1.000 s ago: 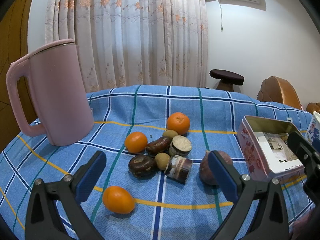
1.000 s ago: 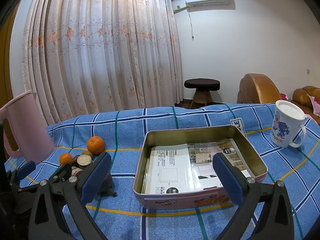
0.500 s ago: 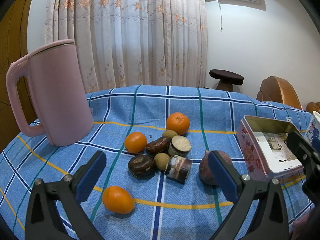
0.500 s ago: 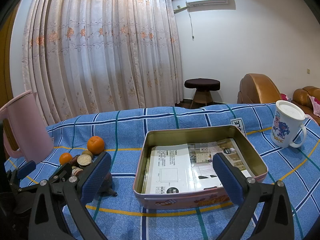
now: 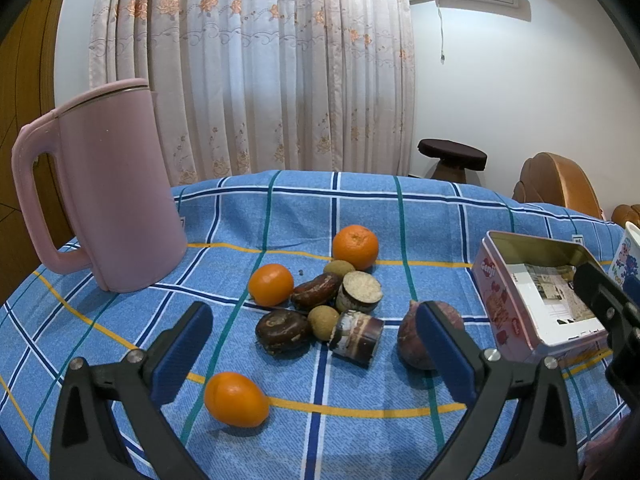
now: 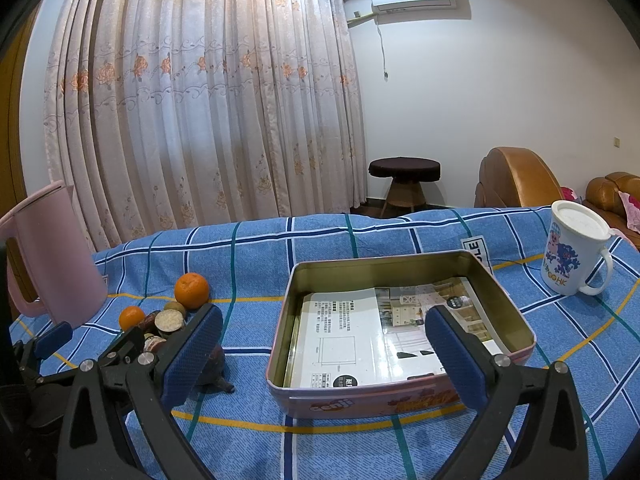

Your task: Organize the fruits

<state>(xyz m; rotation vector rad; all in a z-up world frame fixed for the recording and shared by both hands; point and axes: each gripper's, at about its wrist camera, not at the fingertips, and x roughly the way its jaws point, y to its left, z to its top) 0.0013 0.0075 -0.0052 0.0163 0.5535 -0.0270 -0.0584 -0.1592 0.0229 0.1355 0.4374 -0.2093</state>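
A pile of fruit lies on the blue checked tablecloth (image 5: 280, 208): three oranges (image 5: 355, 246) (image 5: 271, 284) (image 5: 236, 399), dark brown pieces (image 5: 282, 331), cut cylinder pieces (image 5: 357, 338), small round tan fruits (image 5: 323, 317) and a reddish-purple fruit (image 5: 412, 340). My left gripper (image 5: 316, 356) hovers open just in front of the pile, holding nothing. The pink tin (image 6: 400, 392), lined with printed paper, sits right of the fruit. My right gripper (image 6: 324, 356) is open in front of the tin, empty. The fruit pile (image 6: 168, 312) shows at its left.
A tall pink jug (image 5: 100, 184) stands at the left of the table. A white mug (image 6: 572, 256) with a blue cartoon stands at the far right. Beyond the table are curtains, a dark round stool (image 6: 404, 184) and brown leather seats (image 6: 516, 180).
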